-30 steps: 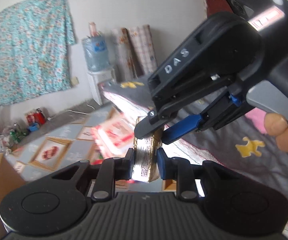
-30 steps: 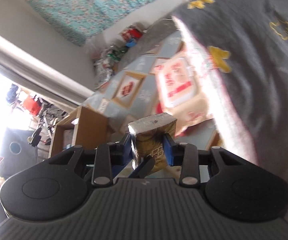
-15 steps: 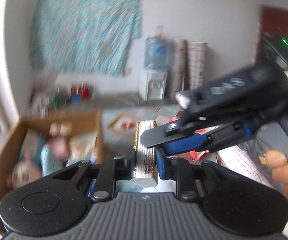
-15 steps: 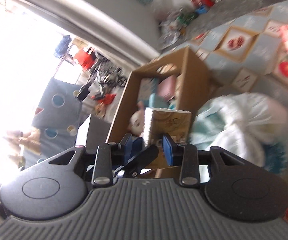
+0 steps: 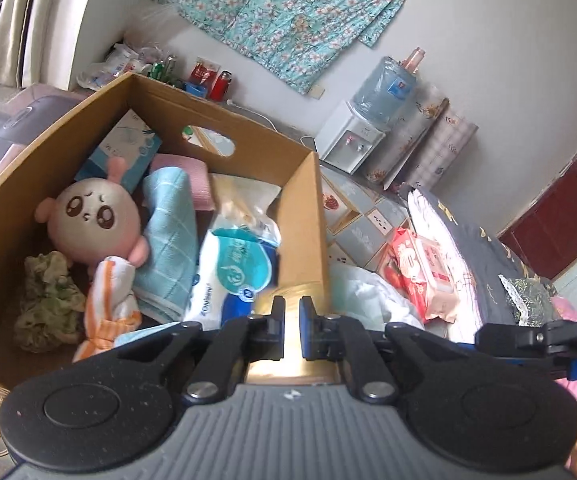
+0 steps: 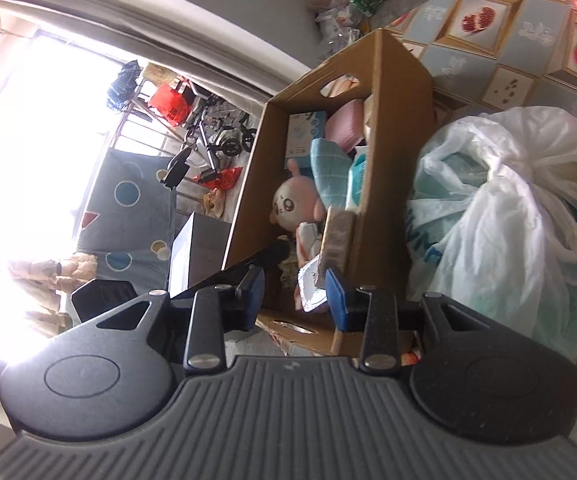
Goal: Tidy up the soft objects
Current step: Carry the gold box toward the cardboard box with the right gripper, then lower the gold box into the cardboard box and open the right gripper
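We see the cardboard box (image 5: 308, 208) already holding a plush doll (image 5: 92, 216), towels and tissue packs. At two o'clock, a red tissue pack (image 5: 420, 272) remains outside. Left gripper (image 5: 292, 330) pressed together, empty; right gripper (image 6: 294, 292) spread, nothing pinched.

Change since one second ago. My left gripper (image 5: 292, 320), which then pinched the gold foil packet (image 6: 338, 236), now has its jaws closed together with nothing between them. The packet no longer fills my right gripper (image 6: 294, 292); it stands edge-on over the cardboard box (image 5: 304, 216), by the right pad. Both views have swung from the bed to the box. In the left view, the right gripper has drawn off to the right edge.
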`<state>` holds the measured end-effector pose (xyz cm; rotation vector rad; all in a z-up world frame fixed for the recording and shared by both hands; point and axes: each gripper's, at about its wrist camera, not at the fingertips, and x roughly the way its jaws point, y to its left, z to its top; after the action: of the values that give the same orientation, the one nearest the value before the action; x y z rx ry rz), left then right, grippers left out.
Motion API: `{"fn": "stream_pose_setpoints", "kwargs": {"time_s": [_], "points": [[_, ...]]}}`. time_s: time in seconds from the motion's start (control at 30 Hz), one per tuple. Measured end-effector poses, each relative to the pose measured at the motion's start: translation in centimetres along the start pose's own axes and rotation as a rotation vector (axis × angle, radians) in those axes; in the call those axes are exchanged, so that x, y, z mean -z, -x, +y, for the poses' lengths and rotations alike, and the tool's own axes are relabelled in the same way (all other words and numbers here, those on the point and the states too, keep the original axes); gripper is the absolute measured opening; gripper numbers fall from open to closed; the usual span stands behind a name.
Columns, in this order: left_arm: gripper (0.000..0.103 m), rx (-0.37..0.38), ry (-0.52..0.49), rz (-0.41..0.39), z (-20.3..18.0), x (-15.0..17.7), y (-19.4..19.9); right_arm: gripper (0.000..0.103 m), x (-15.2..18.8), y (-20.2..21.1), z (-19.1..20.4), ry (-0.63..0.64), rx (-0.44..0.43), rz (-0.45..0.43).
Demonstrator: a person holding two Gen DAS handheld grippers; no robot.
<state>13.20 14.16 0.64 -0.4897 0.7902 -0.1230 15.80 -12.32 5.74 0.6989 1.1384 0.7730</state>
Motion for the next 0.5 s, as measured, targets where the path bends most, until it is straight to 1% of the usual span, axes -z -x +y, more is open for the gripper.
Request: {"fn": "stream_pose_setpoints", "kwargs": {"time_s": [0.1,0.17,0.23,0.33,0.37,0.4,0.5], "points": [[0.008,-0.036,-0.006,0.031,0.9,0.7,-0.9,0.034,0.0,0.0,-0.9,-0.022,0.011,-0.004],[0.008,-0.036,0.015,0.052,1.7,1.1,-1.5,0.034,0.1,-0.2,-1.3,-0.032,0.015,0.002],[0.008,-0.033,0.022,0.057,2.1,1.4,-1.6,0.034,0.2,-0.7,-1.4,-0.032,0.02,0.01],[0.009,-0.037,-0.006,0.046,2.1,1.7,-1.2,0.037,0.2,-1.2,-1.0,-0.016,0.028,0.018],[0.01,-0.044,-0.021,0.038,1.9,1.7,-1.0,0.039,0.3,-1.4,-0.9,-0.008,0.033,0.017],[0.011,-0.051,-0.034,0.028,1.7,1.7,-0.7,0.041,0.2,-1.6,-0.7,0.001,0.036,0.016],[0.021,-0.069,-0.069,-0.012,1.3,1.8,0.5,0.042,0.4,-2.2,-0.2,0.033,0.046,0.02]]}}
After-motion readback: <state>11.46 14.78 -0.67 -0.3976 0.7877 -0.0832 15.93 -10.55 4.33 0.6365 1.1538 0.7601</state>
